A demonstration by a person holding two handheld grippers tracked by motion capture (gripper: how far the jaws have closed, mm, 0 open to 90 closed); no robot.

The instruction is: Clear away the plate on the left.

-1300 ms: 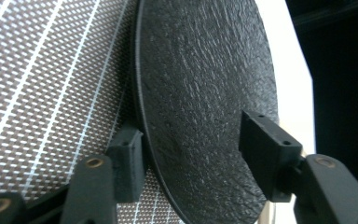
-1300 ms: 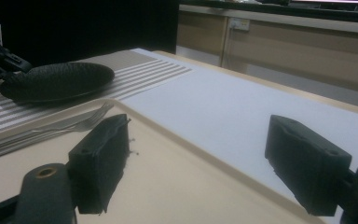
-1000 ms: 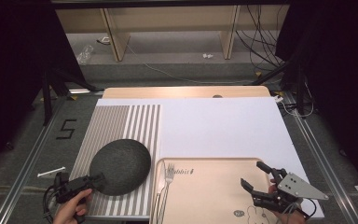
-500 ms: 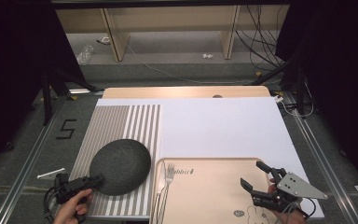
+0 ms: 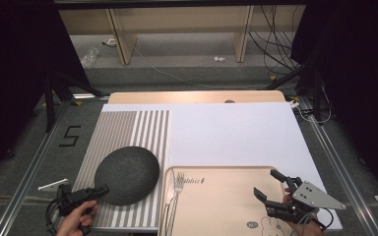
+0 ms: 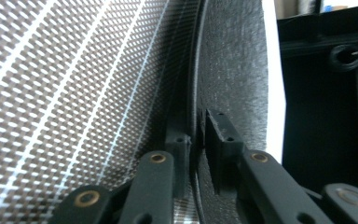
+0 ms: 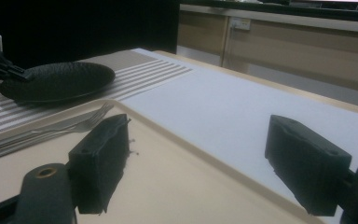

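A dark round plate (image 5: 128, 174) lies on the striped placemat (image 5: 123, 132) at the near left. My left gripper (image 5: 103, 189) is at its near-left rim. In the left gripper view the gripper (image 6: 196, 126) has one pad under and one pad over the plate (image 6: 233, 70), pressing on the rim. Its jaws have just been closing with the rim between them. My right gripper (image 5: 266, 182) hovers open over the beige tray (image 5: 226, 196) with nothing between its jaws. The right gripper view shows the same gripper (image 7: 205, 154), with the plate (image 7: 60, 79) far off.
A fork (image 5: 177, 189) lies along the tray's left side, close to the plate. A white mat (image 5: 236, 132) covers the middle and right of the wooden table (image 5: 192, 97). Shelving and cables stand beyond the far edge.
The left gripper's jaws have closed onto the plate's near-left rim. The plate and the right gripper stay where they were.
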